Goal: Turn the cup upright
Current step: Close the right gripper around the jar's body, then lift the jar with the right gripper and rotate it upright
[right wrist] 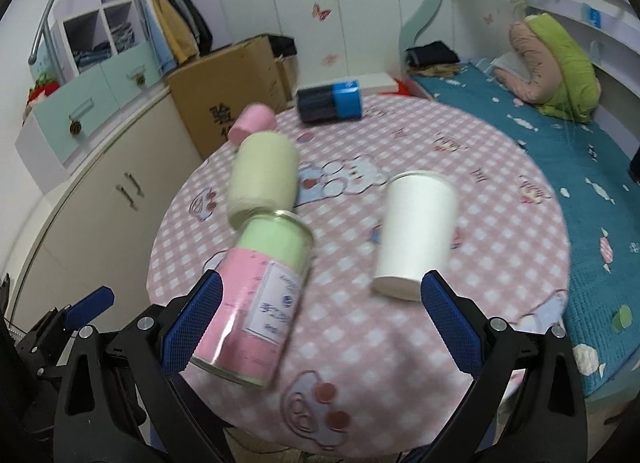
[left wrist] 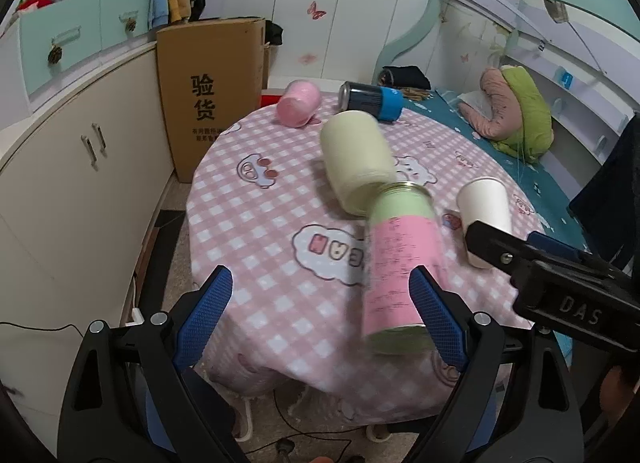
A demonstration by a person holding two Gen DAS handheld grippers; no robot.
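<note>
A white paper cup (right wrist: 416, 229) lies on its side on the round pink checked table (right wrist: 460, 343), its mouth away from me; it also shows in the left wrist view (left wrist: 486, 207). My right gripper (right wrist: 320, 323) is open above the near table edge, the cup just inside its right finger. A pink and green can (right wrist: 256, 295) lies by its left finger. My left gripper (left wrist: 320, 315) is open near the table's front edge, the same can (left wrist: 400, 267) beside its right finger. The right gripper's body shows at the right of the left wrist view.
A pale yellow cup (left wrist: 358, 159), a pink cup (left wrist: 298, 103) and a dark blue can (left wrist: 370, 100) lie on their sides farther back. A cardboard box (left wrist: 212, 95) and white cabinets (left wrist: 80, 167) stand at left. A bed (right wrist: 560, 167) lies at right.
</note>
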